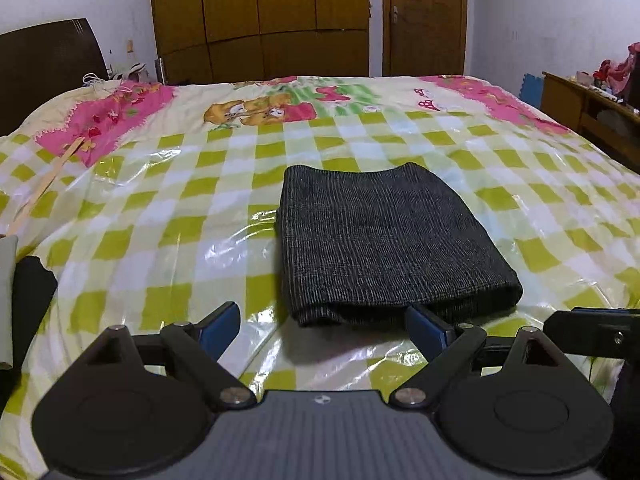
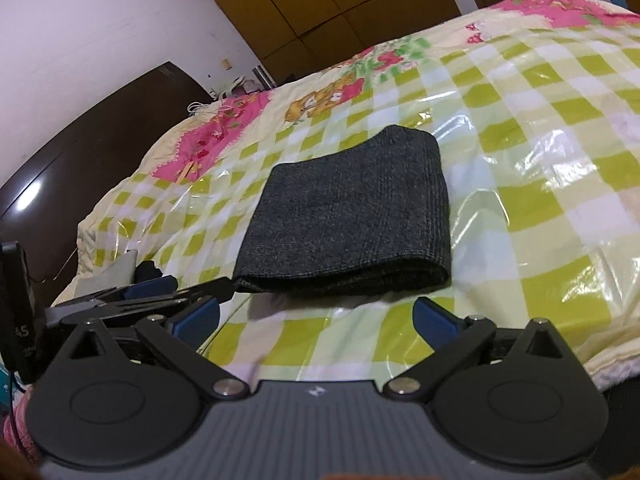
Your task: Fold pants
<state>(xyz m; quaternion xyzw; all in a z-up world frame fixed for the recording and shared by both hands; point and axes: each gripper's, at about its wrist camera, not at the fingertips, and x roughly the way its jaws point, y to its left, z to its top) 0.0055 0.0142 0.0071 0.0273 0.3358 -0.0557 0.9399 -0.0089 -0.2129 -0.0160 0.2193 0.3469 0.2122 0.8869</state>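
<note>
The dark grey pants (image 1: pixel 384 240) lie folded into a compact rectangle on the bed (image 1: pixel 168 208), which has a green-and-white checked plastic cover. My left gripper (image 1: pixel 320 328) is open and empty, just in front of the fold's near edge; its right finger is close to that edge. In the right wrist view the folded pants (image 2: pixel 352 216) lie ahead of my right gripper (image 2: pixel 316 316), which is open and empty, a little short of the near edge. The left gripper (image 2: pixel 132 296) shows at the left of that view.
A dark headboard (image 1: pixel 44 68) stands at the left and a wooden wardrobe (image 1: pixel 260 16) and door (image 1: pixel 424 16) behind the bed. A wooden cabinet (image 1: pixel 584 108) with clutter is at the right. Dark and grey cloth (image 1: pixel 24 300) lies at the bed's left edge.
</note>
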